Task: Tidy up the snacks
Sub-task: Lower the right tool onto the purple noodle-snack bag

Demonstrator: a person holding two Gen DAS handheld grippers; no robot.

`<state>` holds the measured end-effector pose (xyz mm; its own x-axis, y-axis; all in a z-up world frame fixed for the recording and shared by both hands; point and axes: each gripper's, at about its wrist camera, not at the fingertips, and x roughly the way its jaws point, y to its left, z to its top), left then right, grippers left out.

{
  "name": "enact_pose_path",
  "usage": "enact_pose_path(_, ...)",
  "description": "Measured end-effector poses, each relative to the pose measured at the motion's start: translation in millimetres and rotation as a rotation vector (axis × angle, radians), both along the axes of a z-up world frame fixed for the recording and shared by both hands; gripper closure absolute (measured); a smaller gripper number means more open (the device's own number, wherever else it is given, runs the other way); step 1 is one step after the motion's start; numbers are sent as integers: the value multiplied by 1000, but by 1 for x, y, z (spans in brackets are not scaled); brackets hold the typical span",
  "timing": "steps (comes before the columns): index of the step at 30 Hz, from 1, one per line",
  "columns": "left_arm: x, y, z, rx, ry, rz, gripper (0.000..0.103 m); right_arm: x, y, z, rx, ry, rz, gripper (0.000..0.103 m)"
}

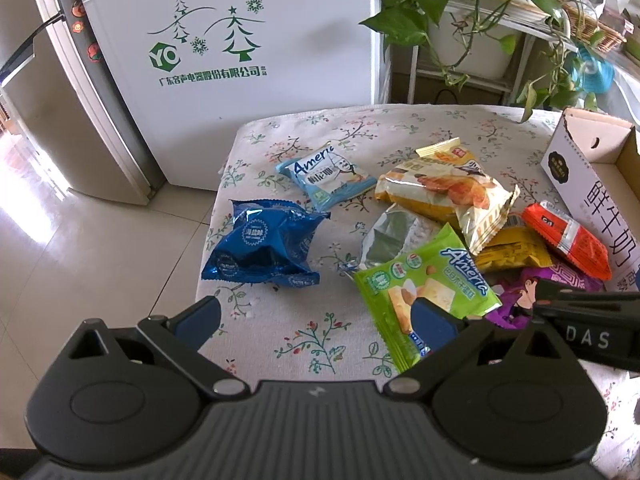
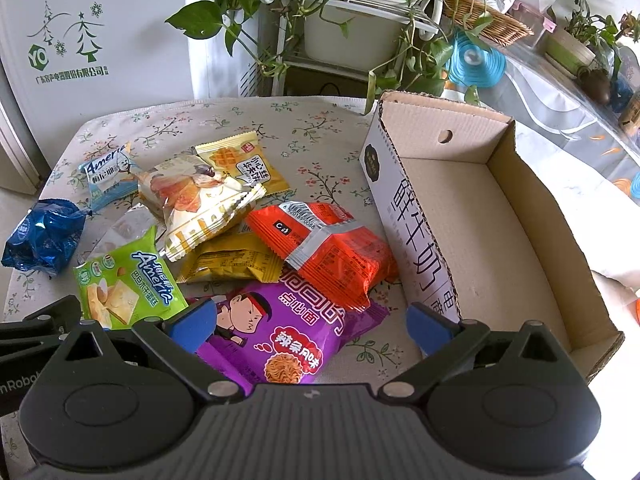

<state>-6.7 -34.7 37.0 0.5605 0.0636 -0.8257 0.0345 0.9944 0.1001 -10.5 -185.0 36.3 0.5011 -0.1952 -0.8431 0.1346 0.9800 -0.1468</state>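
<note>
Several snack packets lie in a loose pile on a floral tablecloth [image 1: 304, 336]. A crumpled blue packet [image 1: 260, 240] lies apart at the left. A green packet [image 1: 424, 284] lies near my left gripper [image 1: 316, 320], which is open and empty above the cloth. In the right wrist view, a purple packet [image 2: 288, 328] lies between the fingers of my open right gripper [image 2: 312, 324]. An orange packet [image 2: 332, 252], a yellow one [image 2: 232, 260] and a croissant packet [image 2: 200, 204] lie beyond it. An empty cardboard box [image 2: 488, 232] stands at the right.
A white fridge [image 1: 248, 40] stands behind the table on the left. Potted plants on a white rack [image 2: 340, 12] stand behind the table. A light blue packet [image 1: 332, 176] lies at the far side of the pile. The table's left edge drops to a tiled floor [image 1: 100, 248].
</note>
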Motion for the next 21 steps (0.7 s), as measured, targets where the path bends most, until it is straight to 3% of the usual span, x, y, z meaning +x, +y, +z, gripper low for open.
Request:
enact_pose_path(15, 0, -1, 1, -7, -6, -3, 3, 0, -2, 0, 7, -3, 6, 0)
enact_pose_path(21, -1, 4, 2, -73, -3, -17, 3, -1, -10, 3, 58, -7, 18, 0)
